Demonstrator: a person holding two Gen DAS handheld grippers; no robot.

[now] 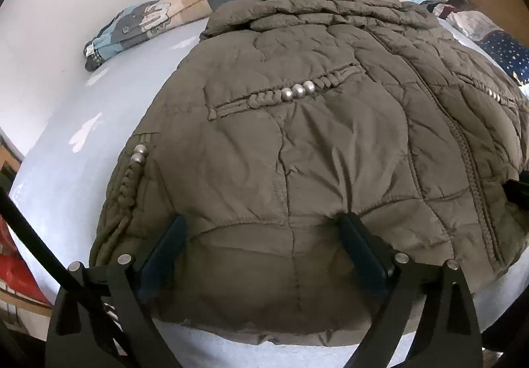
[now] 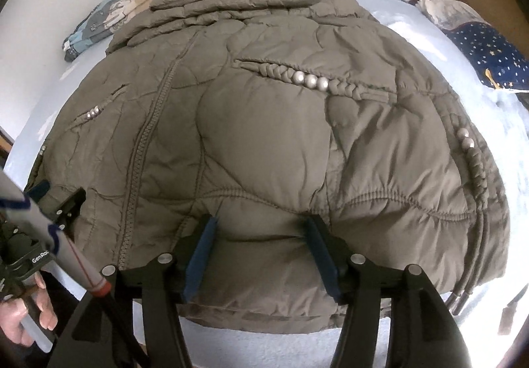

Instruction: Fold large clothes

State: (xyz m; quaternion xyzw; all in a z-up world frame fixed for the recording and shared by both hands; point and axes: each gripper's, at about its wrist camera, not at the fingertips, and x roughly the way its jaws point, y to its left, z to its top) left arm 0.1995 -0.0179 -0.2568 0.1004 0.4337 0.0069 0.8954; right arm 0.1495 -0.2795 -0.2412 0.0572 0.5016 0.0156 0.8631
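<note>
Bed (image 1: 66,143), pale blue sheet: bears all. Olive quilted jacket (image 1: 297,143), laid flat across it, hem nearest us, zipper (image 2: 139,162) closed. Patterned quilt (image 1: 145,20) bunched beyond the collar. Our left gripper (image 1: 261,229) and right gripper (image 2: 261,229), both released, jaws spread over the hem, pads clear of fabric. Pearl trims (image 2: 310,80) at pockets.

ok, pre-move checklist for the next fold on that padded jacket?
1. Jacket lying flat on the bed sheet: ok.
2. Left tongs open over the hem: ok.
3. Right tongs open over the hem: ok.
4. Hem fabric actually gripped: not ok, the pads only rest on it.
5. Zipper closed: ok.
6. Fold path clear of the patterned quilt: cannot tell.
</note>
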